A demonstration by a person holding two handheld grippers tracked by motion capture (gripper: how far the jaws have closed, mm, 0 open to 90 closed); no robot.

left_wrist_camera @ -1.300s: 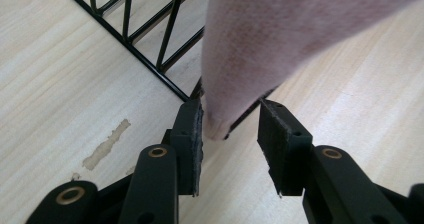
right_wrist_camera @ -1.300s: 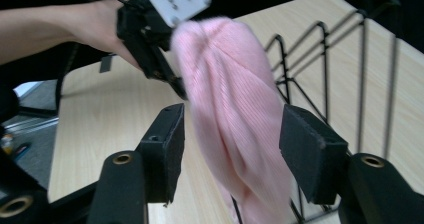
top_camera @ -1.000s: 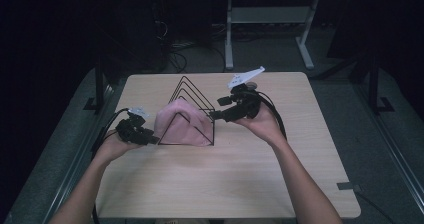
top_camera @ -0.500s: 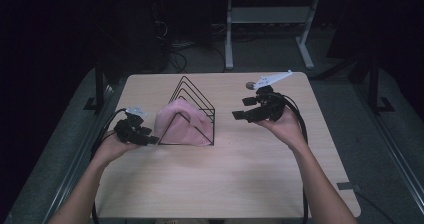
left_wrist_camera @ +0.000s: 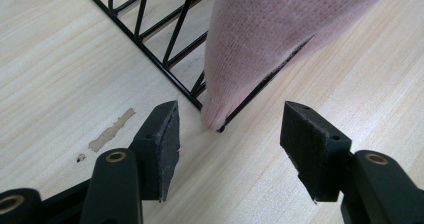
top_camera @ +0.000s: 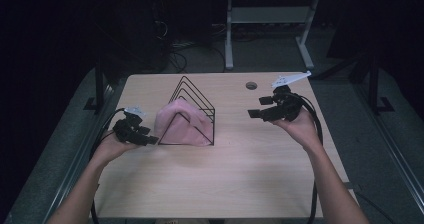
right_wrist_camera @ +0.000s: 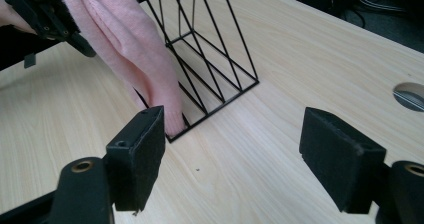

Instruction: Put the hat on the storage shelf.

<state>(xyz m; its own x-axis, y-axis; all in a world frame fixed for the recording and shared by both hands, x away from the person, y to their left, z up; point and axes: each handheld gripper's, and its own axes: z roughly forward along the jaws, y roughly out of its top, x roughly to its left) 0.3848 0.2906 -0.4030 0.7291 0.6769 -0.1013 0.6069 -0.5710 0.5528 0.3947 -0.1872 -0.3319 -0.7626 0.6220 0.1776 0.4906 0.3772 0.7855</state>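
A pink cloth point(top_camera: 177, 126) hangs draped over a black wire rack point(top_camera: 197, 96) shaped like a triangle, left of the table's middle. My left gripper point(top_camera: 150, 140) sits at the rack's near left corner. In the left gripper view it point(left_wrist_camera: 230, 119) is open, its jaws having just been opening, and the cloth's lower tip point(left_wrist_camera: 265, 34) and a rack corner point(left_wrist_camera: 150, 59) lie just beyond the pads, untouched. My right gripper point(top_camera: 255, 109) hovers well right of the rack. It point(right_wrist_camera: 232, 129) is open after opening and empty, facing the cloth point(right_wrist_camera: 135, 49) and rack point(right_wrist_camera: 220, 49).
The light wooden table point(top_camera: 250, 169) has a round cable hole point(top_camera: 251, 85) near its far edge. A small scuff point(left_wrist_camera: 111, 130) marks the wood by the left jaw. A metal stand point(top_camera: 270, 19) and cables lie on the floor behind.
My right hand has drawn away to the right, from beside the rack's top to open table. The left hand has stayed at the rack's corner. The cloth stays draped.
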